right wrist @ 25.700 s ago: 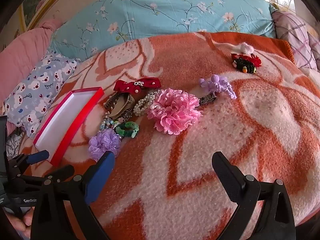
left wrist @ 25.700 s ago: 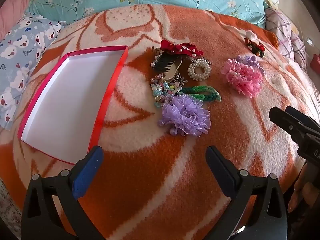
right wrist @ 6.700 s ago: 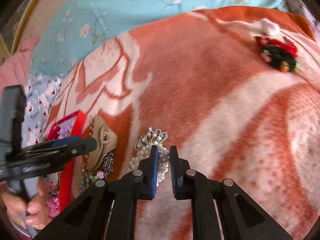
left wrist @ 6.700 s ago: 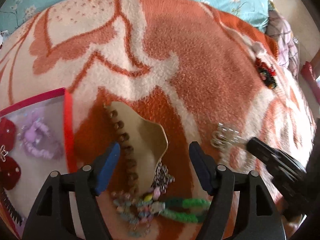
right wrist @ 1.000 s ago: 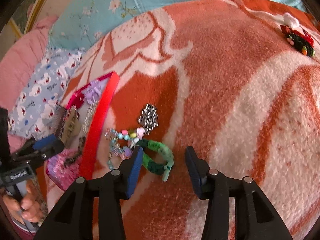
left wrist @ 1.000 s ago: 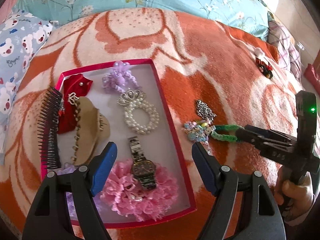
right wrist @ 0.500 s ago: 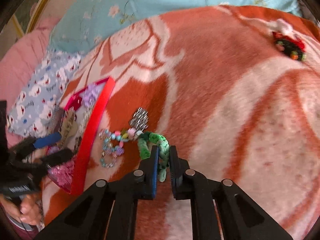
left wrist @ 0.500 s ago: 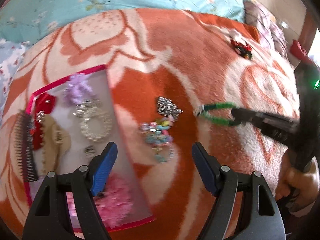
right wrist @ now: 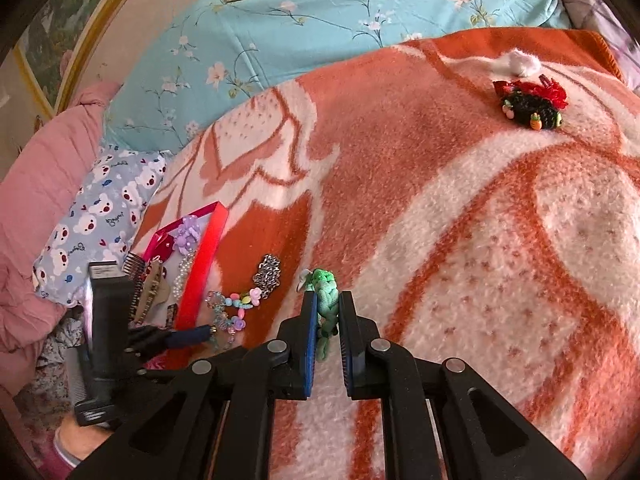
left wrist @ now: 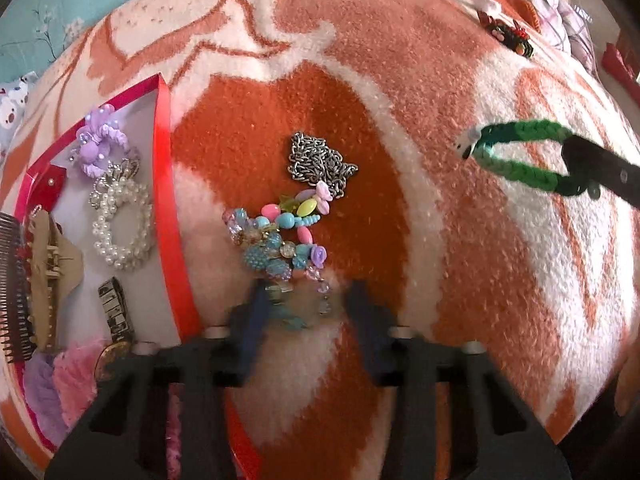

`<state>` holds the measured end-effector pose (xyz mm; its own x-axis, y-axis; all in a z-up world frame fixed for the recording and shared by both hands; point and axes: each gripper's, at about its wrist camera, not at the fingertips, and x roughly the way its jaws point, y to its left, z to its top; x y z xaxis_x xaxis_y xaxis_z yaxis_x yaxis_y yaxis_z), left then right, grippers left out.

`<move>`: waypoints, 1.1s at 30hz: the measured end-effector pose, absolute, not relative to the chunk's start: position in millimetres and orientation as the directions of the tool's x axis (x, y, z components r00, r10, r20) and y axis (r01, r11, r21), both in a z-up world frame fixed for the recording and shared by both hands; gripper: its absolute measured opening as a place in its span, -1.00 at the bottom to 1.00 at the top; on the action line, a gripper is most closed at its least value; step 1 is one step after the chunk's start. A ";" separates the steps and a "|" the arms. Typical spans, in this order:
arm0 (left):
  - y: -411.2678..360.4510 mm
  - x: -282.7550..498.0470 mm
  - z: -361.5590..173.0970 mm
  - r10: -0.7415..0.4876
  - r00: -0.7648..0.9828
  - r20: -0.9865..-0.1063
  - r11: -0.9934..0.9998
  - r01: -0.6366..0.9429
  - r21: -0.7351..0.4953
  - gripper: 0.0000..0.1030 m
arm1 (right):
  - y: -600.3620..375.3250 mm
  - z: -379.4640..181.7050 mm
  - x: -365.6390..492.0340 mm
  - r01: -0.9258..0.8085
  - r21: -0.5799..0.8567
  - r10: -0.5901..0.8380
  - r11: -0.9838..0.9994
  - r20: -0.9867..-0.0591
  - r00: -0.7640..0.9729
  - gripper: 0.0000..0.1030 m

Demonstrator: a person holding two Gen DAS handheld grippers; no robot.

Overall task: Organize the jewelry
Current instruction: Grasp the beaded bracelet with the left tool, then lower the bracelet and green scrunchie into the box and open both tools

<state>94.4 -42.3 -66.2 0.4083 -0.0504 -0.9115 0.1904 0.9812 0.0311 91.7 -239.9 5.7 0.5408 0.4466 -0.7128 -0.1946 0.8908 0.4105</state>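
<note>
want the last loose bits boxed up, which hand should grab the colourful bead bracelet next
Left. The left gripper is already down over the bead bracelet, jaws just closing around its lower end, beside the red box. The right gripper is busy, shut on the green braided band.

Two handheld black plastic grippers. The left gripper (left wrist: 306, 312), blurred in its own camera, has two angular black arms with cut-out slots, each ending in a finger lined with a dark blue pad (left wrist: 252, 320); small round silver screws sit along the arm tops. Seen from the right camera it has a tall black boxy handle with a pale top edge and ribbed base. The right gripper (right wrist: 328, 312) has the same build: black fingers, bright blue inner pads (right wrist: 310, 344), silver round screws at the joints and triangular cut-outs in the arms. From the left camera its fingers look like a slim black bar with small screws.
</note>
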 end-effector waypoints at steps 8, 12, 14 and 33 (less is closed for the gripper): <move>-20.0 79.9 -37.2 -0.152 0.477 -0.866 0.981 0.179 -0.074 -0.89 | -233.9 10.9 86.5 -0.210 0.413 0.456 0.886 -0.700 0.550 -0.81; -6.4 71.5 -14.1 -0.179 0.520 -0.835 0.980 0.166 -0.107 -0.89 | -230.0 16.1 84.0 -0.219 0.415 0.462 0.883 -0.690 0.557 -0.81; 0.7 66.8 -2.0 -0.192 0.542 -0.818 0.979 0.159 -0.125 -0.89 | -226.9 18.8 83.0 -0.228 0.416 0.469 0.880 -0.685 0.558 -0.81; 70.3 29.8 43.3 -0.148 0.656 -0.740 0.984 0.026 -0.174 -0.89 | -173.7 43.8 72.2 -0.344 0.422 0.545 0.839 -0.651 0.528 -0.81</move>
